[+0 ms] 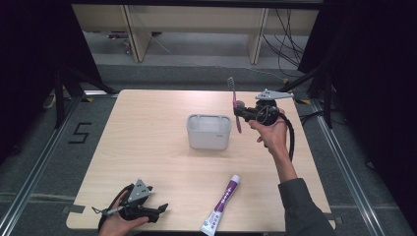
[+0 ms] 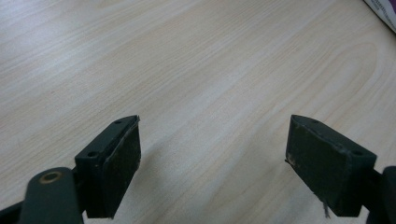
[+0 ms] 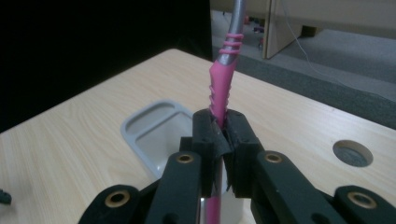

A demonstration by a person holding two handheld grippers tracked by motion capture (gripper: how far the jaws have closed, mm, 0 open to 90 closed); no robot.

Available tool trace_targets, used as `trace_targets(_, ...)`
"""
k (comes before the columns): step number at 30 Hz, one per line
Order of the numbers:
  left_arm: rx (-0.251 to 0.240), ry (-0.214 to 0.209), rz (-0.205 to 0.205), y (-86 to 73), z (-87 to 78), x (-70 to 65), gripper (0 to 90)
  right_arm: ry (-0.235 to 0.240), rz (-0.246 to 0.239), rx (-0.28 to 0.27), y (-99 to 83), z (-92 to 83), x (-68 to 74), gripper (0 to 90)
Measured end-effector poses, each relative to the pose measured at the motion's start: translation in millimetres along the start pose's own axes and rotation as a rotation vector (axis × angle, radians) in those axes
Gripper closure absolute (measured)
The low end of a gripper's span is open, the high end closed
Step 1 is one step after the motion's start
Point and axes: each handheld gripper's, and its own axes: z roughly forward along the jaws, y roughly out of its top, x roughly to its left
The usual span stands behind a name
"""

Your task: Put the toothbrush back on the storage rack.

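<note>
Right hand-held gripper (image 1: pixel 242 112) clamped tight on pink toothbrush (image 1: pixel 236 105), held upright in the air just right of the grey cup (image 1: pixel 208 132). Left hand-held gripper (image 2: pixel 215 154) wide open, empty, low over bench (image 1: pixel 147 137).

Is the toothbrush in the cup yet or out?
Out: the right tool holds the toothbrush upright, in the air beside the cup.
</note>
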Motion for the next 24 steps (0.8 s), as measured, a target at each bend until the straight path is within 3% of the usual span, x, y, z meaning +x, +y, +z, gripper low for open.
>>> trace_targets(3, -0.005, 0.0, -0.007, 0.1, 0.5, -0.4, 17.5, 0.017, -0.001, -0.023, 5.2, 5.4, -1.8, 84.3)
trace_targets(5, 0.003, -0.001, 0.005, 0.1, -0.2, 0.2, 17.5, 0.021, 0.03, -0.031, 7.4, 8.7, -0.9, 84.3)
trace_targets(7, 0.0, 0.0, 0.0, 0.1, -0.1, 0.0, 17.5, 0.023, 0.016, -0.042, 9.0, 12.4, -1.9, 84.3)
trace_targets(11, -0.002, 0.002, 0.001, 0.0, -0.2, -0.3, 17.5, 0.011, 0.039, -0.041, 11.7, 19.0, 0.7, 84.2)
trace_targets(14, -0.003, 0.002, 0.0, 0.2, -0.4, -0.2, 17.5, 0.004, 0.018, -0.053, 13.7, 25.2, -1.8, 84.2)
trace_targets(15, -0.003, 0.002, 0.001, 0.0, -0.4, -0.3, 17.5, 0.01, 0.052, -0.052, 13.7, 26.7, -0.4, 84.2)
trace_targets(17, -0.003, 0.002, 0.001, 0.0, -0.3, -0.4, 17.5, 0.005, 0.033, -0.061, 13.7, 30.3, -3.1, 84.2)
trace_targets(24, -0.002, 0.001, 0.002, 0.1, -0.3, -0.4, 17.5, -0.008, 0.046, -0.071, 8.2, 43.9, -7.5, 84.2)
